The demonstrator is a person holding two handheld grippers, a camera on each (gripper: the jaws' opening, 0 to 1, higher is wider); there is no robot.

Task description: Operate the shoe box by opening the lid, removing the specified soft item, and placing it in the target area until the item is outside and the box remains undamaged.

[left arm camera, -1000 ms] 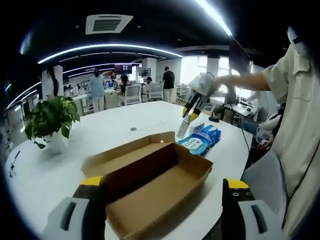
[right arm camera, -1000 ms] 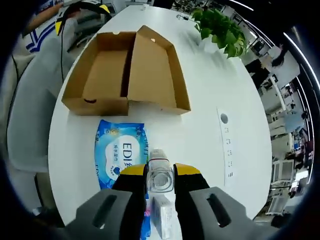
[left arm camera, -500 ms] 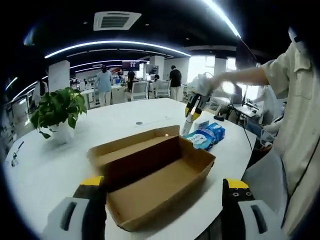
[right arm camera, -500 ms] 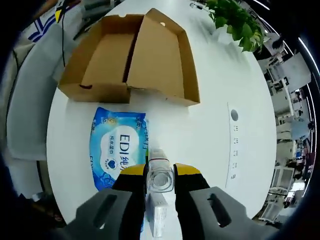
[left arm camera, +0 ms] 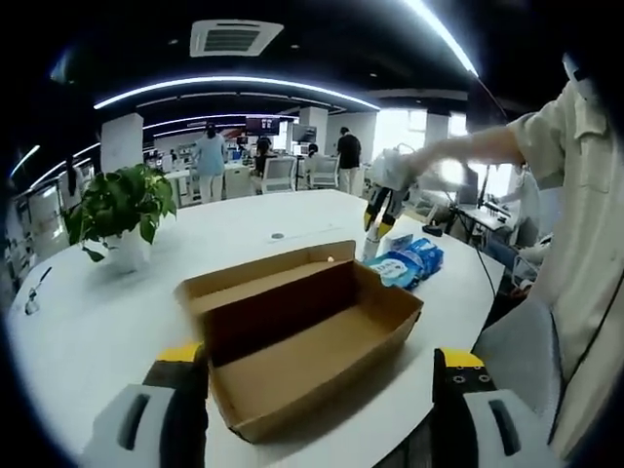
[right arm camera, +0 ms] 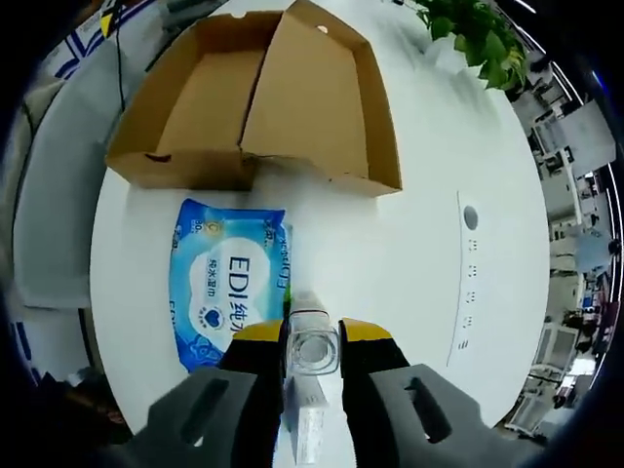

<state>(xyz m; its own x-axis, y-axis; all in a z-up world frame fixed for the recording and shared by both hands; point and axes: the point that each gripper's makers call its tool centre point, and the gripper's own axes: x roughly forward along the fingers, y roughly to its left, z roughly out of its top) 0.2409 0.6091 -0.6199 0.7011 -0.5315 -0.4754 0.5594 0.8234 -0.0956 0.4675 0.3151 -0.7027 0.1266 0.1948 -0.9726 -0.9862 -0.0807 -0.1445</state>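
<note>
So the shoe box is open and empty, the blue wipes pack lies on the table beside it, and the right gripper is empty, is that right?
Not quite: the right gripper is shut on a small clear bottle, as the right gripper view shows. The shoe box is open and empty, and the blue wipes pack lies on the table beside it.

Left gripper (left arm camera: 312, 409) held low, jaws spread wide apart, right gripper (right arm camera: 312, 341) raised on outstretched arm (left arm camera: 478, 151), jaws clamped on clear bottle (right arm camera: 312, 346).
</note>
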